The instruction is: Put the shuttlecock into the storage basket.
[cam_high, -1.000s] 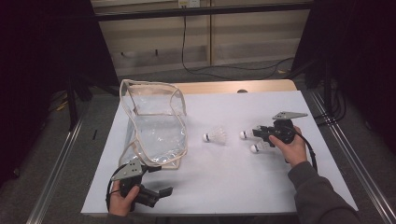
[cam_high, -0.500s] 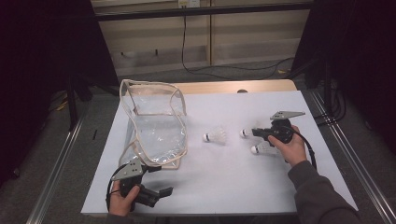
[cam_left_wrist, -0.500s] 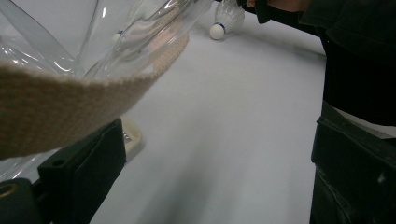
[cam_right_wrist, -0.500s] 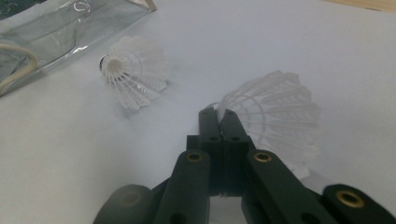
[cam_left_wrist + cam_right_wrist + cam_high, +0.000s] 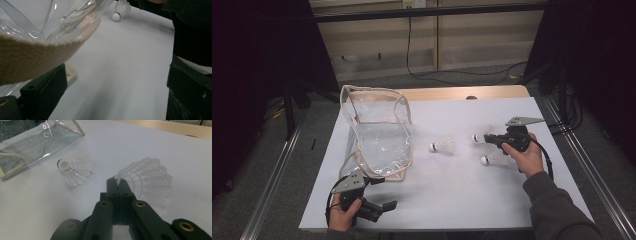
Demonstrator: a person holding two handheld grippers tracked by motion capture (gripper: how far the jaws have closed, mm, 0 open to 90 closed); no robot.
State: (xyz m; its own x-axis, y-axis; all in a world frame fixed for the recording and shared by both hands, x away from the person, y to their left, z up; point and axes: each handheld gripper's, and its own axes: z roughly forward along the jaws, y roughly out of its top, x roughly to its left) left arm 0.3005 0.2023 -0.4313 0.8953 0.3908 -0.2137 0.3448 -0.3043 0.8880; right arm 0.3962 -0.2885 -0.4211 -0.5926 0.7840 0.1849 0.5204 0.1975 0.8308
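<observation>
A clear plastic bag (image 5: pixel 379 140) with beige trim lies on the left of the white table (image 5: pixel 452 195). Three white shuttlecocks lie to its right. My right gripper (image 5: pixel 489 140) (image 5: pixel 117 181) is shut on the skirt rim of the far one (image 5: pixel 478 137) (image 5: pixel 150 180). The middle shuttlecock (image 5: pixel 443 146) (image 5: pixel 73 168) lies loose between it and the bag. A third shuttlecock (image 5: pixel 493 159) rests just in front of my right hand. My left gripper (image 5: pixel 384 209) (image 5: pixel 117 82) is open at the table's near left edge, with the bag's beige strap (image 5: pixel 37 55) hanging just above one jaw.
A wooden tabletop strip (image 5: pixel 462 93) runs behind the white surface. Metal rails (image 5: pixel 272 185) flank the table on both sides. A black cable (image 5: pixel 412 55) trails on the floor beyond. Bare table lies between my two hands.
My right hand has shifted slightly away from me, and the far shuttlecock's cork has moved with it. The left hand and the bag have not moved.
</observation>
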